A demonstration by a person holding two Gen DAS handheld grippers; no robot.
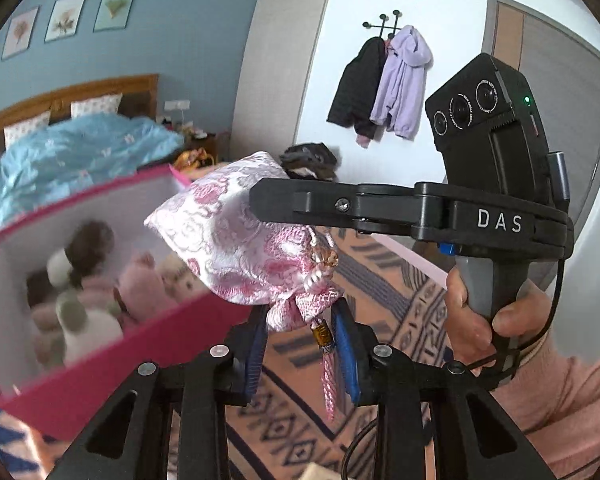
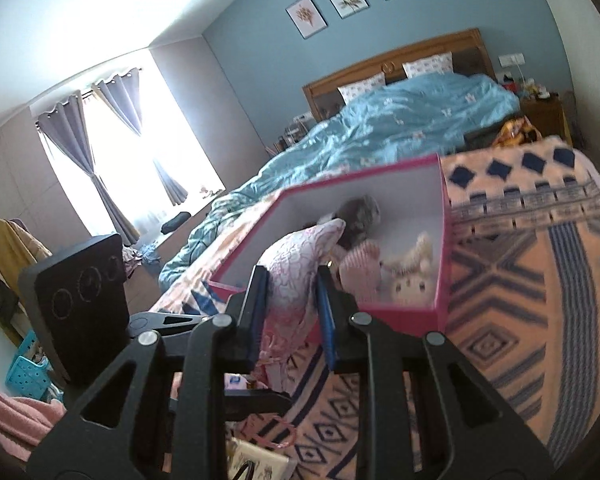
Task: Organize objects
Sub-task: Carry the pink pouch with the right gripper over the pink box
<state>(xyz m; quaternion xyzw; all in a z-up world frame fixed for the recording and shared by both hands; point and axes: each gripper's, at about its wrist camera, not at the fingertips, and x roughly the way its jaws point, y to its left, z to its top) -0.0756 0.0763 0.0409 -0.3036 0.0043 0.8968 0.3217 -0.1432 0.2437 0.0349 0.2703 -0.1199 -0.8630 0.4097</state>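
A pink and white brocade drawstring pouch [image 1: 236,236] hangs in the air over the patterned blanket. My left gripper [image 1: 300,344] is shut on its gathered neck, with a tassel [image 1: 328,376] dangling between the fingers. My right gripper [image 2: 290,312] is shut on the pouch's [image 2: 296,276] other side; in the left wrist view its fingers [image 1: 300,204] cross in front of the pouch. A pink box [image 1: 140,340] with a white inside holds several plush toys [image 1: 140,280] and sits to the left; in the right wrist view the box [image 2: 440,248] lies just behind the pouch.
A patterned peach and navy blanket [image 2: 520,280] covers the surface under the box. A bed with a blue duvet [image 2: 400,120] stands behind. Jackets [image 1: 384,84] hang on the far wall. A blue basket [image 2: 24,364] sits on the floor at the left.
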